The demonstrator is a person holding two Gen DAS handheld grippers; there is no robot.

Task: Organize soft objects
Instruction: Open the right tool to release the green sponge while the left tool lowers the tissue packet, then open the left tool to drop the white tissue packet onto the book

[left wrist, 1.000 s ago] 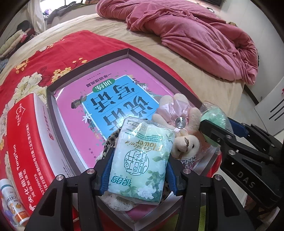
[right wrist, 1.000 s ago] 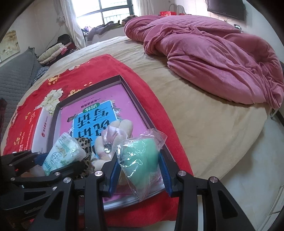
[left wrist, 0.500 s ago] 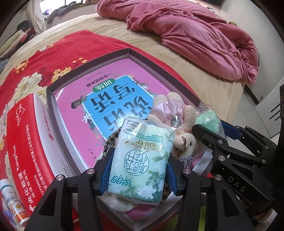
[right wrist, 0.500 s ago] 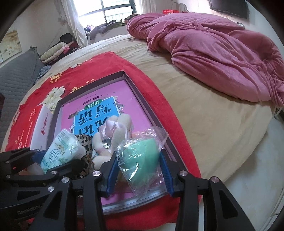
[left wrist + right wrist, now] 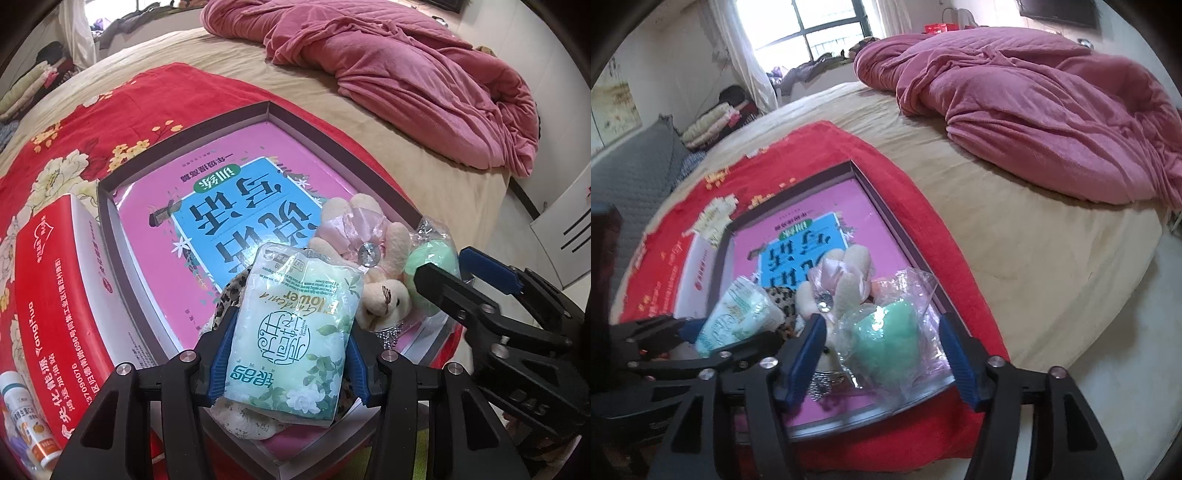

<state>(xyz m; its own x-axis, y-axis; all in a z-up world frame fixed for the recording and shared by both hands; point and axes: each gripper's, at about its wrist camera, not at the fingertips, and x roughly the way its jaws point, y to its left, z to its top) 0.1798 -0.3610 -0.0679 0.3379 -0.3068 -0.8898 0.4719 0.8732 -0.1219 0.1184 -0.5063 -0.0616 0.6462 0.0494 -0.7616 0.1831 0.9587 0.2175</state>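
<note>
1. The right gripper [image 5: 882, 354] has just been opening: where its blue pads clamped the bagged green sponge [image 5: 890, 332] a moment ago, we now see them standing clear of it on both sides, the sponge between them but unpressed.
2. The left gripper [image 5: 290, 354] has not changed; it stays clamped on the tissue pack [image 5: 291, 332], pads pressing both its long edges.
3. Just ahead of the left gripper's tips, to the right, lies the plush rabbit [image 5: 373, 266]; a leopard-print soft item [image 5: 231, 295] shows under the pack.
4. We see the shallow box [image 5: 184, 133] holding a pink book [image 5: 229, 206], with rabbit and sponge at its near right corner.
5. Left of the box stands a red carton [image 5: 55, 295].
</note>
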